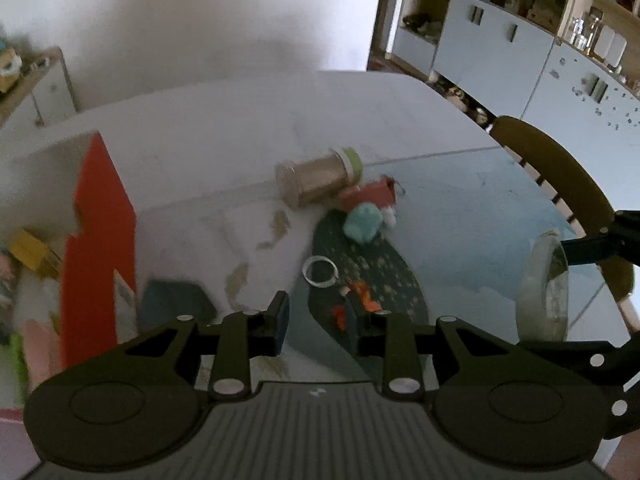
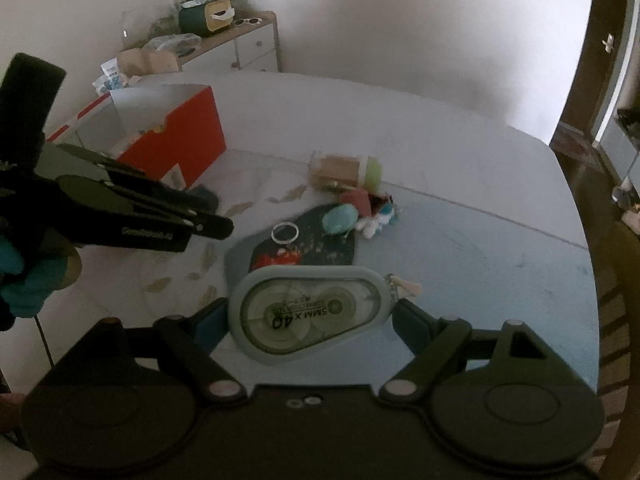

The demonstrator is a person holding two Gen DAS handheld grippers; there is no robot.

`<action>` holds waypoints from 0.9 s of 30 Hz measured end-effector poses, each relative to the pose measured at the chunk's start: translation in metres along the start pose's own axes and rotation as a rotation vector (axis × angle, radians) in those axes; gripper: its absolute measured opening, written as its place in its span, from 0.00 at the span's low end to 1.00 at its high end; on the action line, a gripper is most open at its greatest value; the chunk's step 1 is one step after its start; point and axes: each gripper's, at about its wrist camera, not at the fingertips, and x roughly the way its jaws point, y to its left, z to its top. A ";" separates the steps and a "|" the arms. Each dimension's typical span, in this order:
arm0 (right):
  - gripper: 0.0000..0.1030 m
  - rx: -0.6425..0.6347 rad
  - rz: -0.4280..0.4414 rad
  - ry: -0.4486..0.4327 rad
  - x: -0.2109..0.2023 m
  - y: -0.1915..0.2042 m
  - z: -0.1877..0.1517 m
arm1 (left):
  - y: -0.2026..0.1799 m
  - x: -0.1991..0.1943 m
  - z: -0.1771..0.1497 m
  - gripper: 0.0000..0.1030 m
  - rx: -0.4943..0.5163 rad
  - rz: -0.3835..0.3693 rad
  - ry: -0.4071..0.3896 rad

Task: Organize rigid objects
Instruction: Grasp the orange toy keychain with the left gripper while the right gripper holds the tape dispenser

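Right wrist: tape dispenser (image 2: 310, 312) is clamped lengthwise across right gripper (image 2: 308, 322), red box (image 2: 176, 140) lying far-left; left gripper (image 1: 318, 322) is seen empty, closed.

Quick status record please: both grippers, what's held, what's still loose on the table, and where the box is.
right gripper: shut on correction tape, lifted off table
left gripper: appears shut, nothing between pads
loose on table: jar on its side, clear ring, teal round case, small red toys
red box: open, at table's left
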 end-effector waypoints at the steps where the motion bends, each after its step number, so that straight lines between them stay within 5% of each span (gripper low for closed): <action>1: 0.84 0.007 -0.002 0.003 0.000 0.000 -0.002 | 0.000 0.002 -0.002 0.40 -0.002 -0.011 0.006; 2: 0.84 0.013 -0.005 0.005 -0.002 0.000 -0.005 | -0.001 0.005 -0.003 0.61 -0.004 -0.018 0.010; 4: 0.84 0.027 -0.009 0.010 -0.004 -0.001 -0.009 | -0.004 0.008 -0.007 0.74 0.003 -0.015 -0.004; 14: 0.84 0.058 -0.034 0.037 -0.011 -0.009 -0.029 | -0.036 0.047 -0.018 0.74 0.152 0.009 0.014; 22: 0.84 0.070 -0.047 0.049 -0.015 -0.021 -0.038 | -0.037 0.063 -0.020 0.73 0.118 0.047 0.018; 27: 0.84 0.068 -0.047 0.056 -0.014 -0.026 -0.041 | -0.039 0.066 -0.018 0.54 0.098 0.065 0.009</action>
